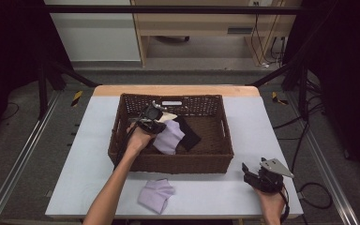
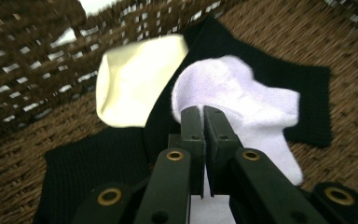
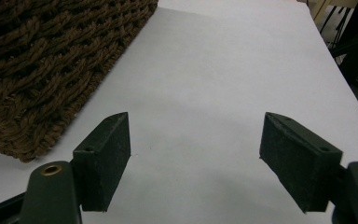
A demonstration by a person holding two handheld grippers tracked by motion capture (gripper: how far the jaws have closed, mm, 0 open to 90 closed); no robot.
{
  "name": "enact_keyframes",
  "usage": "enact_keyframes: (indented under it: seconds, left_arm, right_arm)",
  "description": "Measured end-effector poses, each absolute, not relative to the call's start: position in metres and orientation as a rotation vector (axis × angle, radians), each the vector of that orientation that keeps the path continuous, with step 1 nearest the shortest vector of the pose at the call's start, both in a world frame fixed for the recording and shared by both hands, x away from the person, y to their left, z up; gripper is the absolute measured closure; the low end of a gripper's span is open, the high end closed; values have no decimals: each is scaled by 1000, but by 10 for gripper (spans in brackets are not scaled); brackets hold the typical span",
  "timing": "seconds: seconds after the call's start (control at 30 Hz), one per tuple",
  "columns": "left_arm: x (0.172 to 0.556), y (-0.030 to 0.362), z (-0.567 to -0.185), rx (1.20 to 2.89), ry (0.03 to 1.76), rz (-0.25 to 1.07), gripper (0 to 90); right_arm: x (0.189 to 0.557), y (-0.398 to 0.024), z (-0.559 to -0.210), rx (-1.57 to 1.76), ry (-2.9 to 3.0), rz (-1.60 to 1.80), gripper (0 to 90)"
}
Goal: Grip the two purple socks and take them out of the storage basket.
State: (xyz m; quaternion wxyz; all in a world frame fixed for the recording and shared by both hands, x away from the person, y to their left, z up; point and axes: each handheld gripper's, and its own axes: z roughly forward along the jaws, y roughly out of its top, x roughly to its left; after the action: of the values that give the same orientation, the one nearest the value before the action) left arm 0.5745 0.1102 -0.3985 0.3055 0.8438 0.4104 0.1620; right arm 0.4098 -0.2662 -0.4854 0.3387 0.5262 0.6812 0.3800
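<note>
Black jaws of my left hand-held gripper point(image 2: 203, 112) pinch the pale lilac ribbed sock point(image 2: 242, 100), lying over a black sock point(image 2: 270, 74) inside the wicker basket point(image 1: 122, 136); my right hand-held gripper point(image 3: 195, 154) stands spread.

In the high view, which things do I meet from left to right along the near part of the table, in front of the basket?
The person's left forearm → lilac sock on the table → right gripper, jaws open over bare table.
</note>
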Motion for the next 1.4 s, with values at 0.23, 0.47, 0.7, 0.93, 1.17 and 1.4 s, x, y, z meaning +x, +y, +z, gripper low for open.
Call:
enact_keyframes:
  seconds: [0.23, 0.47, 0.7, 0.93, 1.17, 1.4]
  left_arm:
    - [559, 116, -377, 2105, 1010, 524, 867]
    - [541, 127, -355, 1983, 970, 536, 867]
    - [522, 140, -339, 1887, 937, 573, 867]
    - [508, 154, -324, 1806, 918, 604, 867]
    - [499, 163, -315, 1758, 910, 604, 867]
    - [484, 168, -302, 1711, 882, 608, 867]
  right_arm:
    - [410, -266, -485, 1377, 1773, 989, 249]
    - [410, -266, -485, 1375, 1770, 988, 249]
    - [410, -266, -485, 1375, 1765, 987, 251]
    - [410, -266, -485, 1372, 1768, 981, 254]
    - [410, -266, -485, 1374, 1768, 979, 254]
    - [410, -266, -485, 1373, 1770, 975, 254]
